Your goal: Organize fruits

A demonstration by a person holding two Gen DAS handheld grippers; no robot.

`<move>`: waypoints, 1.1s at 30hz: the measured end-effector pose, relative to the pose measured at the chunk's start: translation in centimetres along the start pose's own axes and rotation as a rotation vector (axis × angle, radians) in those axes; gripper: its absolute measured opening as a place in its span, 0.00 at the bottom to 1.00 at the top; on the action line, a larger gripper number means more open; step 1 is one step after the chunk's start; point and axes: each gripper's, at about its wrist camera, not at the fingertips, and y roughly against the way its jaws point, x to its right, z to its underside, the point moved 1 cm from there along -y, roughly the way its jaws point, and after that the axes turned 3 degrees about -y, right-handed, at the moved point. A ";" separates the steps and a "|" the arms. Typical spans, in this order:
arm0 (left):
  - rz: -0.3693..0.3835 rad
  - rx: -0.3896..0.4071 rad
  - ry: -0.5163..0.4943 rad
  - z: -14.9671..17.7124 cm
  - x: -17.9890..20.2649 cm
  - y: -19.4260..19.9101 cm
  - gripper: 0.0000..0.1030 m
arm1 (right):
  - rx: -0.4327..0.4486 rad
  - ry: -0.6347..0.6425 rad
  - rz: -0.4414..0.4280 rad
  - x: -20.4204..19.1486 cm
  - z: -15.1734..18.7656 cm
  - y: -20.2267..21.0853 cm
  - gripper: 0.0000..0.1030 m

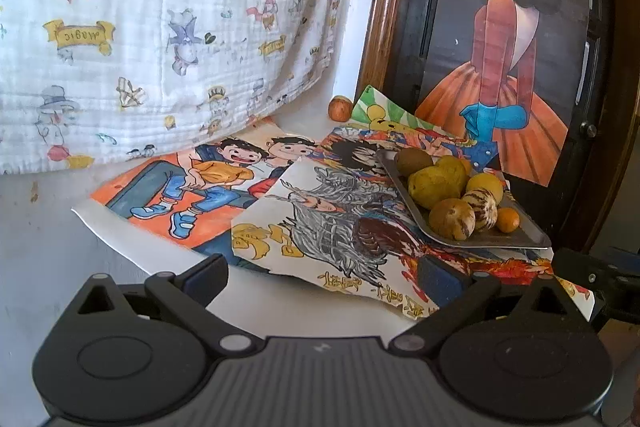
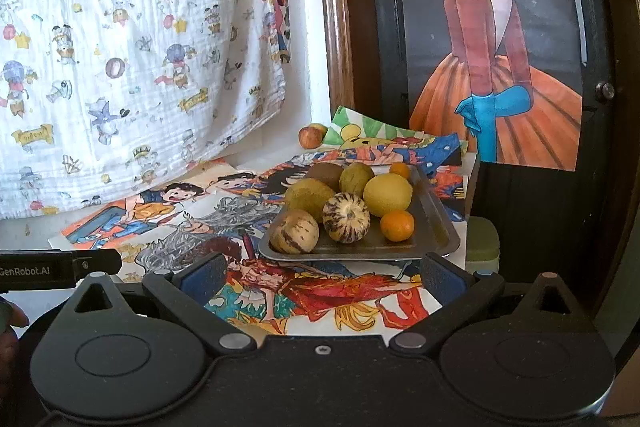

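Note:
A metal tray [image 2: 438, 231] [image 1: 516, 239] rests on cartoon drawings and holds several fruits: a striped melon [image 2: 346, 217], a second striped fruit [image 2: 294, 231], a yellow lemon [image 2: 387, 195], a small orange [image 2: 397, 225], a kiwi [image 2: 325, 174] and greenish pears [image 1: 434, 185]. One reddish apple [image 2: 311, 135] [image 1: 340, 108] lies alone behind the drawings by the wall. My right gripper [image 2: 322, 279] stands open just in front of the tray, nothing between its fingers. Left of the tray and farther back, my left gripper [image 1: 324, 277] is open and empty.
A patterned white cloth [image 1: 160, 27] hangs at the back left. A dark wooden-framed cabinet [image 2: 360, 27] with a poster of a girl in an orange dress [image 2: 500, 87] stands right behind the tray. The left gripper's body [image 2: 48, 269] shows at the right view's left edge.

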 end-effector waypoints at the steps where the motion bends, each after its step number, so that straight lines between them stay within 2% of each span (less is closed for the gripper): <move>1: -0.001 -0.004 0.000 0.0 0.0 -0.1 1.00 | -0.003 0.000 -0.001 0.0 0.0 -0.1 0.99; 33: 0.000 -0.042 -0.002 0.2 0.1 -1.0 1.00 | -0.043 -0.022 0.005 0.2 0.5 -1.4 0.99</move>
